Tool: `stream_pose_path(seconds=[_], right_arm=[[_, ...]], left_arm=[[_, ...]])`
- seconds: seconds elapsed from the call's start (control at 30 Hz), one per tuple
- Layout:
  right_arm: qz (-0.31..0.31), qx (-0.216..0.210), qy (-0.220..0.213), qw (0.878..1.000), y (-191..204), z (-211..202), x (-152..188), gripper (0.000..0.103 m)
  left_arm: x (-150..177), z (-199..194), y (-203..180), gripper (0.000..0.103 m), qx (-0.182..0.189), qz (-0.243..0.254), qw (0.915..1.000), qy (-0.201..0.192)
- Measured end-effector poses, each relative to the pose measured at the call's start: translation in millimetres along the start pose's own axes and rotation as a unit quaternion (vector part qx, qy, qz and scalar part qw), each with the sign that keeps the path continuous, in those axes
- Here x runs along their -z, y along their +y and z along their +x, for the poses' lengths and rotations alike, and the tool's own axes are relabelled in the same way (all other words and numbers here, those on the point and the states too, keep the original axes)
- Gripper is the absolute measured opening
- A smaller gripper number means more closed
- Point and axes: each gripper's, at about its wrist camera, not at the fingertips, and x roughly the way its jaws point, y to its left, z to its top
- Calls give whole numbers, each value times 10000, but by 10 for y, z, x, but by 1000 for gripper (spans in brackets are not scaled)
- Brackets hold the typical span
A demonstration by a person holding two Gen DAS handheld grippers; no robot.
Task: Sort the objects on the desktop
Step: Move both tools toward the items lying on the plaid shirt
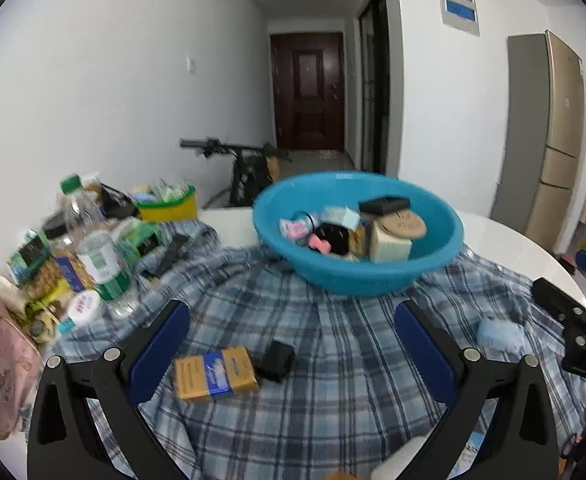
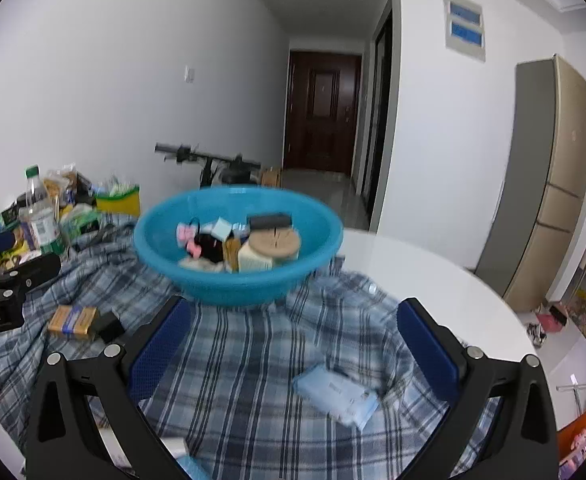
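Observation:
A blue plastic basin [image 1: 445, 240] holding several small items stands on a plaid cloth [image 1: 333, 400]; it also shows in the right wrist view [image 2: 165, 256]. My left gripper [image 1: 293, 332] is open and empty above a yellow-and-blue box [image 1: 215, 372] and a small black object [image 1: 277, 360]. My right gripper [image 2: 293, 328] is open and empty above a light blue packet [image 2: 337, 394]. The box [image 2: 73, 320] and the black object [image 2: 109, 326] lie at the left in the right wrist view. The packet [image 1: 499, 334] lies at the right in the left wrist view.
A heap of bottles, snack packs and a yellow-green pouch [image 1: 169, 204] fills the table's left side. A pink pouch [image 1: 1, 364] lies at the left edge. The white round table's edge [image 2: 453, 280] curves at the right. A bicycle [image 1: 245, 168] stands behind the table.

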Motion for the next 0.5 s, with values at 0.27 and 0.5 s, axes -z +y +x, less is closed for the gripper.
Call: stream_pose_path(seconds=[0.27,0.5], right_arm=[[27,-114,388,9992,4,104,175,102],[444,-209,568,9972,-120,142,334,102]], left_arm=[[188,236,54,103,129,-100,9985,528],[392,310,63,103,218,-77,9964,819]])
